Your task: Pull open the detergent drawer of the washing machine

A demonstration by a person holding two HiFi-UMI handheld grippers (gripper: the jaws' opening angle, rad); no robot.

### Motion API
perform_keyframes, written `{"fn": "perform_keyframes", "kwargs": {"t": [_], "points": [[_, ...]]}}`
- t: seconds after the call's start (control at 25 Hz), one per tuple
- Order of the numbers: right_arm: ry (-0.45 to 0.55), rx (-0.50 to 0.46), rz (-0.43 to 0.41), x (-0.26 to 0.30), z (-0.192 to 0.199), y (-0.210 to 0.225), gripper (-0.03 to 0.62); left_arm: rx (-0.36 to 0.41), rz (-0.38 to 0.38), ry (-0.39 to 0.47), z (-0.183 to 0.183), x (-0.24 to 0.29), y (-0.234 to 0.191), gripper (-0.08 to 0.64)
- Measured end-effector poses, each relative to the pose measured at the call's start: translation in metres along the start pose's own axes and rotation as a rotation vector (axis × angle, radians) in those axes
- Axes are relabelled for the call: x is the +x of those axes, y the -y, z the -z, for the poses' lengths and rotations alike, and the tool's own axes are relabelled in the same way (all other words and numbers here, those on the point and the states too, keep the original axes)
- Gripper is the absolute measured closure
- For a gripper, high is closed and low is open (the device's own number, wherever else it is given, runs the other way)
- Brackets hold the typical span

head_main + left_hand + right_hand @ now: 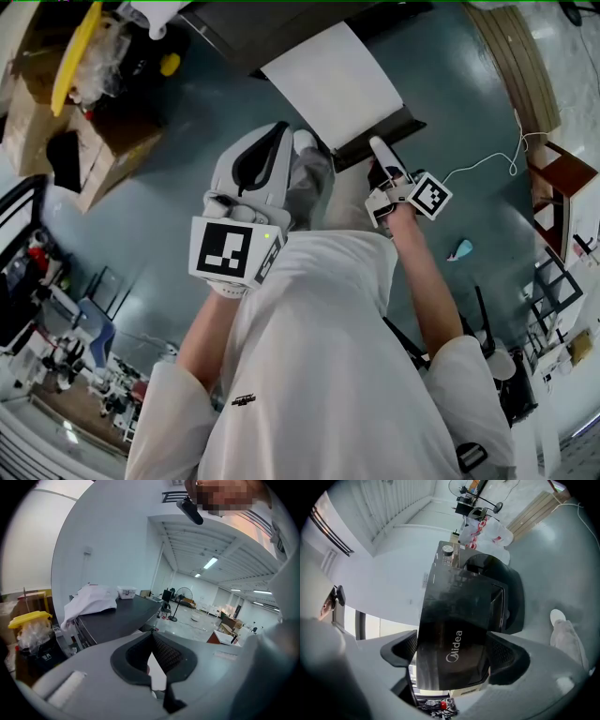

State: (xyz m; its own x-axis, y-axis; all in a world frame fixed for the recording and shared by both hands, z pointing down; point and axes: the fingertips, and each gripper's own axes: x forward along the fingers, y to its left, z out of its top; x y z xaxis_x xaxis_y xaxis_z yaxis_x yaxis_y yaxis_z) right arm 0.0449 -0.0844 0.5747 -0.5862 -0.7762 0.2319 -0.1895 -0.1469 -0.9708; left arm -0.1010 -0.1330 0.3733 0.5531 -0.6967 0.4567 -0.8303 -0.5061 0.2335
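Detergent drawer [452, 644]: one unit, with a dark glossy front panel, located at the top front of the washing machine [333, 84]. One word is printed in white on the panel: "Midea". The machine count is one; it has a white top and a dark round door [501, 590] beyond the drawer.

Right claw [452, 651]: jaws are set wide apart, one pad against each side edge of the drawer panel, gripping it. In the head view this claw [382, 159] meets the dark strip along the machine's front edge.

Left claw [151, 639]: jaw tips are together with nothing between them. It is held in front of the person's chest [258, 164], well apart from the machine.

Marker cubes: two, one per claw, left [230, 248] and right [431, 195], each carrying black-and-white square patterns.

Surroundings: one white shoe [305, 141] stands on the grey floor beside the machine. One white cable [487, 164] lies on the floor to the right. Cardboard boxes [94, 150] sit to the left.
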Motion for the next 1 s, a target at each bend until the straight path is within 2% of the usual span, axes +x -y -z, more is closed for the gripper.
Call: {"fn": "perform_keyframes", "kwargs": {"t": [0.4, 0.84, 1.0], "points": [[-0.011, -0.034, 0.092, -0.012, 0.001, -0.006, 0.11, -0.002, 0.009, 0.023, -0.01, -0.001, -0.004, 0.546], [0.034, -0.222, 0.147, -0.033, -0.031, -0.065, 0.112, 0.002, 0.008, 0.07, -0.026, -0.012, -0.004, 0.546], [0.07, -0.292, 0.178, -0.039, -0.043, -0.094, 0.141, 0.001, -0.001, 0.095, -0.035, -0.021, -0.007, 0.546]]}}
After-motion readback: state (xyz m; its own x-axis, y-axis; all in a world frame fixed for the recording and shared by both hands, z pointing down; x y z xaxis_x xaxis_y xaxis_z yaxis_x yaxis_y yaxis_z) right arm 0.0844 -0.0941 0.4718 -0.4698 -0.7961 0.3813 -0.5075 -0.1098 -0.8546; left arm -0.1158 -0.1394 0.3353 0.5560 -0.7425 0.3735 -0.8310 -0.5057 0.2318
